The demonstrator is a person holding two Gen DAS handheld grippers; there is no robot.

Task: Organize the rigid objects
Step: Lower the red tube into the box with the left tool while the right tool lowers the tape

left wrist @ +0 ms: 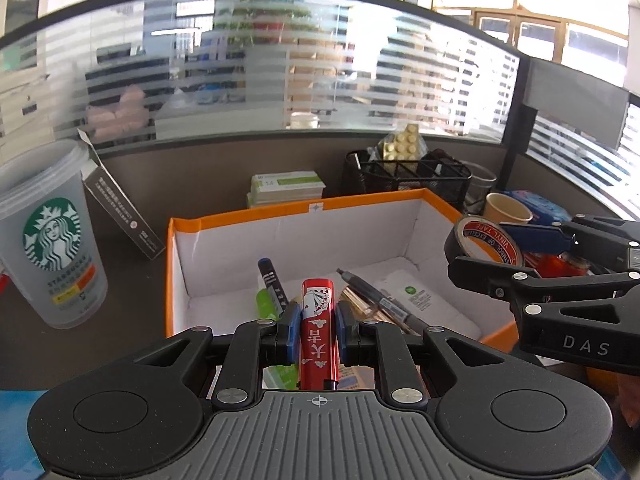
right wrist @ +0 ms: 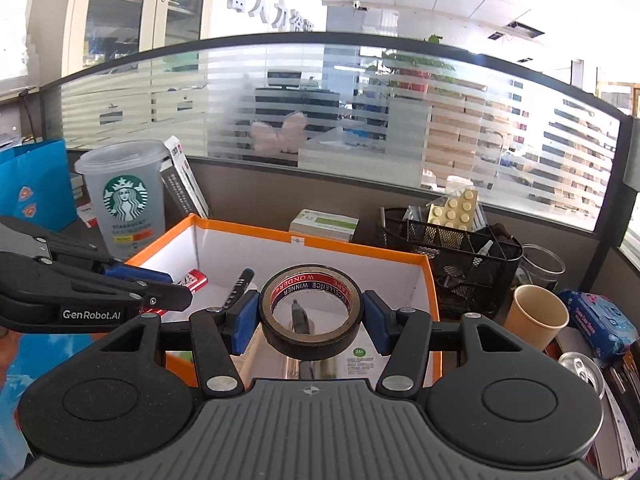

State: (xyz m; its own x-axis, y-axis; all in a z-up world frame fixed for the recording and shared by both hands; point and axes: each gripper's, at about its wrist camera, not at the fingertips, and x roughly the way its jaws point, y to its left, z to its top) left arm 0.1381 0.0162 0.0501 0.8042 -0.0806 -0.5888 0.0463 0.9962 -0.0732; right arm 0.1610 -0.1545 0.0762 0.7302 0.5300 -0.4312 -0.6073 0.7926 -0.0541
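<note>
Blue fingers [left wrist: 291,322] of the left gripper [left wrist: 317,326] pinch a red lighter [left wrist: 318,322] and the right gripper [right wrist: 311,316] clamps a black tape roll [right wrist: 311,312], both above the orange-rimmed box [left wrist: 256,210] holding pens [left wrist: 380,300] and a white packet [left wrist: 424,300], a Starbucks cup [left wrist: 52,236] beside it.

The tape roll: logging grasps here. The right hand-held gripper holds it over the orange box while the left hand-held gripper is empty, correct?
Not quite. The left hand-held gripper grips a red lighter, as the left wrist view shows. The right hand-held gripper does hold the tape roll over the orange box.
</note>
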